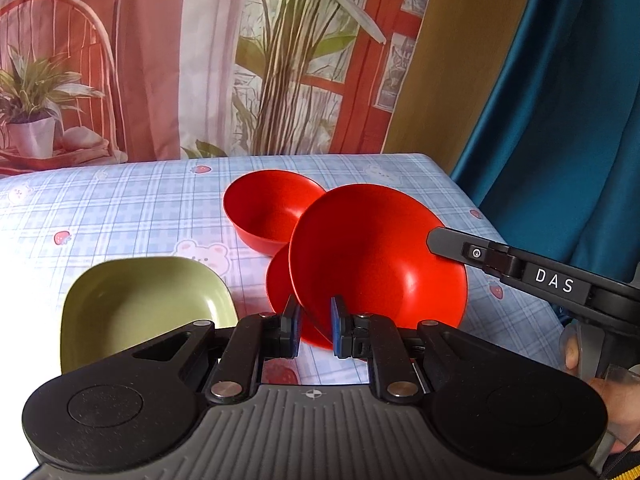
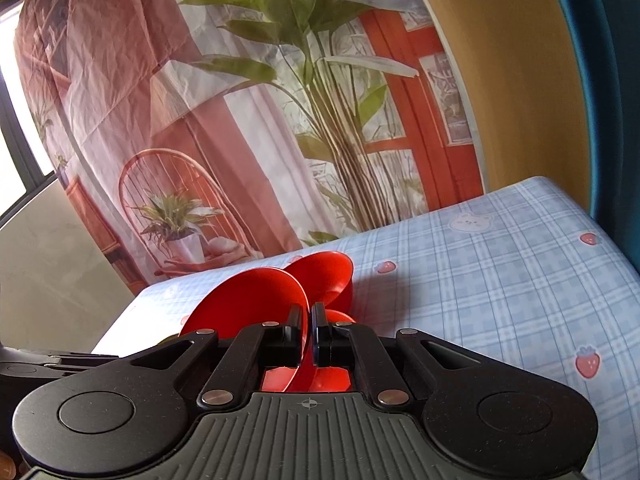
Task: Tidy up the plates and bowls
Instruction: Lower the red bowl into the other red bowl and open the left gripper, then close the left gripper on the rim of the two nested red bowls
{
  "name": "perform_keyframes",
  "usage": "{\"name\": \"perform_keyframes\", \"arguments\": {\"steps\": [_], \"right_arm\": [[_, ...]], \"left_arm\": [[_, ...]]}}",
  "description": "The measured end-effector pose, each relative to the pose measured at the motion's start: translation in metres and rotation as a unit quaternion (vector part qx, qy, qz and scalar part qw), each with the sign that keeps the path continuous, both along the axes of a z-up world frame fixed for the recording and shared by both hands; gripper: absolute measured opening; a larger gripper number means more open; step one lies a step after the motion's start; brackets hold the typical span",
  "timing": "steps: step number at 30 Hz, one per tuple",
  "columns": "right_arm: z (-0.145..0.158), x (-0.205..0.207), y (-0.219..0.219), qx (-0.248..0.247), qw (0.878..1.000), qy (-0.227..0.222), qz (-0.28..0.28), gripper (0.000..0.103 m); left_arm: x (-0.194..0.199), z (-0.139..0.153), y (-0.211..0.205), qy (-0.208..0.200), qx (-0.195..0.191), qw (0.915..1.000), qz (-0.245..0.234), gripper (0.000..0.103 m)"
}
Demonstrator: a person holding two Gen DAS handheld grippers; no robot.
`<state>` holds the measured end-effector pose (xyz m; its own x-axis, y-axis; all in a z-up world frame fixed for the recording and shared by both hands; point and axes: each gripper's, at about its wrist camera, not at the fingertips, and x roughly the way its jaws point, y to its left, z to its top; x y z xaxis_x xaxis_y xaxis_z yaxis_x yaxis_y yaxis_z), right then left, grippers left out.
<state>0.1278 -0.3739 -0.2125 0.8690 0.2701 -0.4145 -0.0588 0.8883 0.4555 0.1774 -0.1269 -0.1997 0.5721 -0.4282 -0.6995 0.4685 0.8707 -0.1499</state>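
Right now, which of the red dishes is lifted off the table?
The big red plate, tilted up on edge with the right gripper clamped on its rim. The red bowl behind and the second red plate beneath lie on the tablecloth.

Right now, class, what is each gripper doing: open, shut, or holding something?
Left gripper: partly open around the near rim of the lower red plate, not clamping it.
Right gripper: shut on the tilted upper red plate.

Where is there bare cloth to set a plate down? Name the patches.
Two patches: the tablecloth behind the green dish, left of the red bowl; and the wide stretch right of that bowl. Crowded in the middle: bowl, tilted red plate in the right gripper and a lower plate overlap.
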Motion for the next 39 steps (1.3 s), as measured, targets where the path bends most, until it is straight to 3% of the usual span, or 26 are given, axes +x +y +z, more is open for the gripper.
{"name": "perform_keyframes", "arguments": {"steps": [10,18,29,34,36,39], "right_arm": [[-0.026,0.032,-0.004,0.012,1.000,0.023,0.002,0.005],[-0.043,0.034,-0.009,0.012,0.999,0.041,-0.003,0.005],[-0.044,0.030,-0.007,0.014,0.999,0.042,-0.011,0.008],[-0.044,0.028,-0.010,0.015,0.999,0.047,-0.017,0.009],[-0.041,0.028,-0.010,0.008,0.999,0.044,-0.016,0.009],[-0.037,0.028,-0.011,0.005,0.999,0.040,-0.016,0.009]], "left_arm": [[0.028,-0.022,-0.012,0.022,0.050,0.9985,0.000,0.017],[0.032,-0.033,-0.019,0.032,0.064,0.9974,-0.011,0.017],[0.040,-0.032,-0.022,0.031,0.077,0.9964,-0.013,0.018],[0.040,-0.031,-0.021,0.034,0.079,0.9963,-0.007,0.023],[0.041,-0.028,-0.020,0.025,0.078,0.9966,-0.006,0.032],[0.042,-0.023,-0.019,0.020,0.072,0.9972,0.000,0.035]]}}
